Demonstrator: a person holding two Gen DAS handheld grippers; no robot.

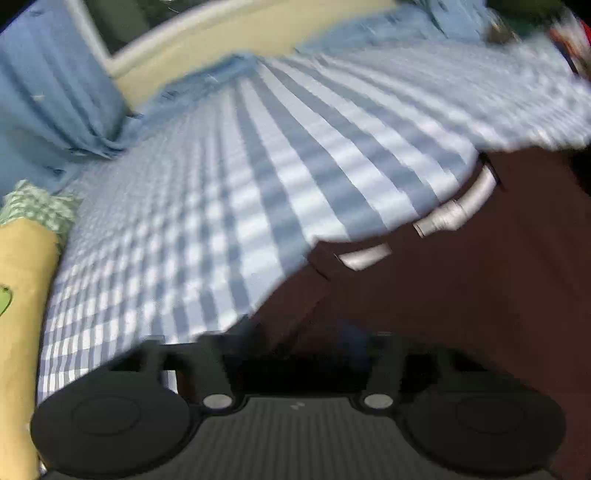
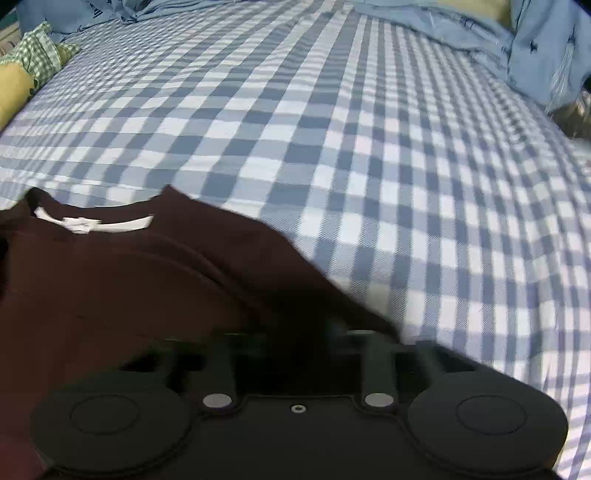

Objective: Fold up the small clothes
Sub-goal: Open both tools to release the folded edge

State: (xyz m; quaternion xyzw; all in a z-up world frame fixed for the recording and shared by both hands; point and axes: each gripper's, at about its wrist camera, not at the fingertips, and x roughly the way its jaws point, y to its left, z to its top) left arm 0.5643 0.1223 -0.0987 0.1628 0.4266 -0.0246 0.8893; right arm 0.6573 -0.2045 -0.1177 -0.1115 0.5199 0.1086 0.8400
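A dark maroon t-shirt point(image 1: 461, 277) with a white strip inside its neckline point(image 1: 454, 210) lies on a blue-and-white checked bedsheet point(image 1: 229, 192). In the left wrist view it fills the lower right, and the left gripper point(image 1: 299, 343) sits at its near left edge, fingers dark and blurred against the cloth. In the right wrist view the shirt point(image 2: 122, 280) fills the lower left, neckline point(image 2: 96, 223) at far left. The right gripper point(image 2: 299, 339) sits at the shirt's near right edge. The fingertips of both grippers are lost in the dark fabric.
A blue quilt point(image 1: 55, 92) and a cream headboard point(image 1: 236, 33) lie at the far end. A yellow pillow point(image 1: 18, 295) with green checked trim point(image 2: 37, 59) lies along the left side. More blue bedding point(image 2: 517, 48) is bunched at the far right.
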